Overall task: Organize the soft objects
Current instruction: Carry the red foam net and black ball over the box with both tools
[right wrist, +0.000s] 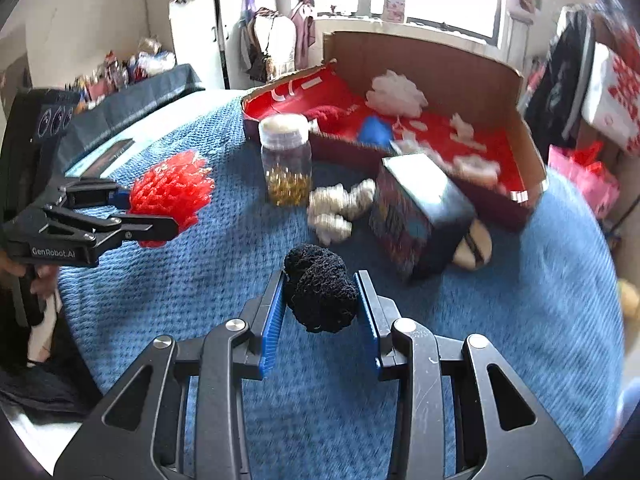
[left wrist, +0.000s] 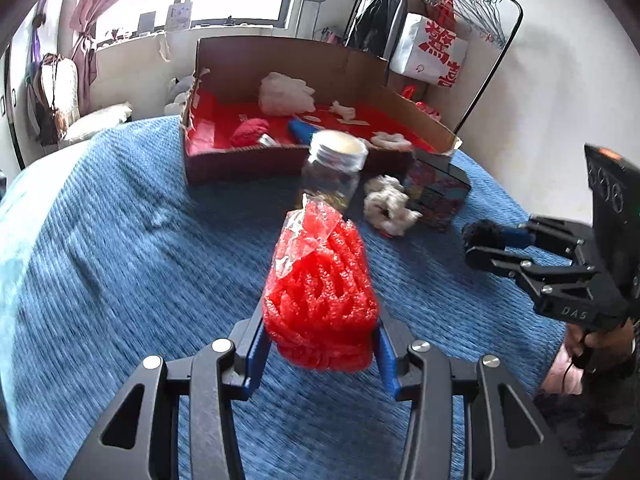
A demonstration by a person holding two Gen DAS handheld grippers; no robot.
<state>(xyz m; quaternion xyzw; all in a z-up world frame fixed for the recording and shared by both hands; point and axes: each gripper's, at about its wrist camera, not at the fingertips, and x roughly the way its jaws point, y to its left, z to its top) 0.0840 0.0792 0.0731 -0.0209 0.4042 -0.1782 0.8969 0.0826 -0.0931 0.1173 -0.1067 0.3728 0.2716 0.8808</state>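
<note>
Red foam mesh (left wrist: 320,300) is sitting clamped between the blue pads of the left claw (left wrist: 320,350), raised above the blue knitted bedspread (left wrist: 120,260); further right, a clear jar (right wrist: 286,160) with gold bits inside is standing upright just in front of the cardboard box (right wrist: 440,64), whose red floor is carrying a white puff (right wrist: 396,94) and other soft pieces; a white fluffy bundle (right wrist: 340,208) is lying beside the jar, touching a patterned box (right wrist: 416,212); the right claw (right wrist: 320,312) is gripping a black mesh ball (right wrist: 320,292) between its pads, also above the bedspread.
</note>
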